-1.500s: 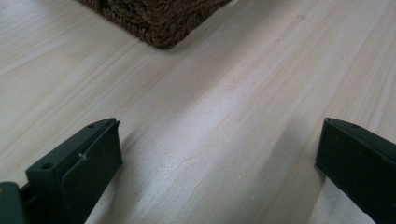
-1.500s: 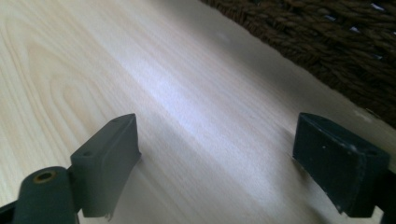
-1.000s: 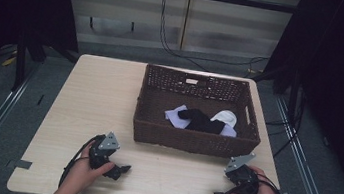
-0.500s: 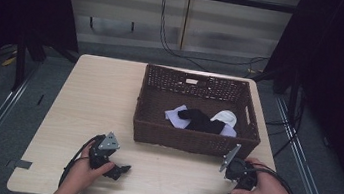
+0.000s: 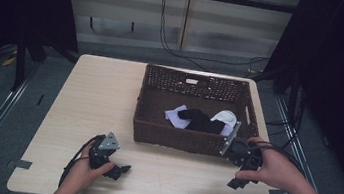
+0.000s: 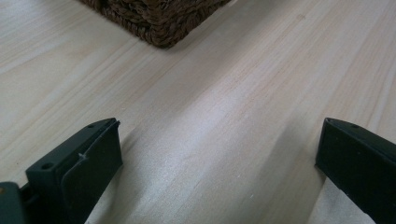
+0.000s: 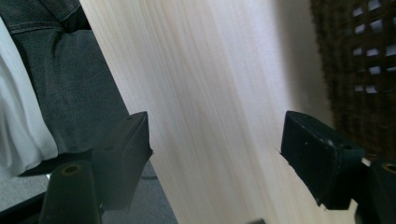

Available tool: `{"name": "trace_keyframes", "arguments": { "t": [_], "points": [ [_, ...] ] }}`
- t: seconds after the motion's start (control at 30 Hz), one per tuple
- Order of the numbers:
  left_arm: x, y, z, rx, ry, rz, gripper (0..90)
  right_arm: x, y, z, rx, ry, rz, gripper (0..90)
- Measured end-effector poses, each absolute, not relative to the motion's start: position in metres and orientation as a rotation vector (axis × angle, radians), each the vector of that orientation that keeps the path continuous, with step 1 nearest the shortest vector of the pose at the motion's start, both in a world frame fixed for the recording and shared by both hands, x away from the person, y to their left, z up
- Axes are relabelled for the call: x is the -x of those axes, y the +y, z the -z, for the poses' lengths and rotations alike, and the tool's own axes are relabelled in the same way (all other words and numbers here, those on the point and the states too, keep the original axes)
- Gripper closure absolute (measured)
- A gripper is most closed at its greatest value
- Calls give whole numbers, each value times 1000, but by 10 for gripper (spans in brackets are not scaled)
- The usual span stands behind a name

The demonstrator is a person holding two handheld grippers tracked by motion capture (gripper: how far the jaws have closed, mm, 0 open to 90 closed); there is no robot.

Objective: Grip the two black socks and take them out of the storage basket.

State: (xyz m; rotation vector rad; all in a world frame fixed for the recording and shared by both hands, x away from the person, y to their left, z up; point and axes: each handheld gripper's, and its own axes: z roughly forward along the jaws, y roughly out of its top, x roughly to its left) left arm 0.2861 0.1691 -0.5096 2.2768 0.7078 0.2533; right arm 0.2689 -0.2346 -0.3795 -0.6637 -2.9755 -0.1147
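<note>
Your right gripper (image 5: 239,172) has lifted off the table's (image 5: 89,96) front right corner toward the wicker basket (image 5: 162,78), jaws spread and just narrowing, empty; probably socks (image 5: 200,121) inside. Left gripper (image 5: 117,169) rests spread.

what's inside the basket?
In the basket: a black cloth lying over a pale lilac piece and beside a white piece, probably socks. Anything beneath them or behind the near wall is hidden.
</note>
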Motion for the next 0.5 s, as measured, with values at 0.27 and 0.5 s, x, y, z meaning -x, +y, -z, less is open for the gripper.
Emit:
{"name": "trace_keyframes", "arguments": {
  "t": [0.27,0.5],
  "points": [
    [-286,169,510,-2274,709,-255,0,-296,-219,340,633,-2985,113,246],
    [-286,169,509,-2276,711,-253,0,-335,-203,322,674,-2994,108,258]
  ]
}}
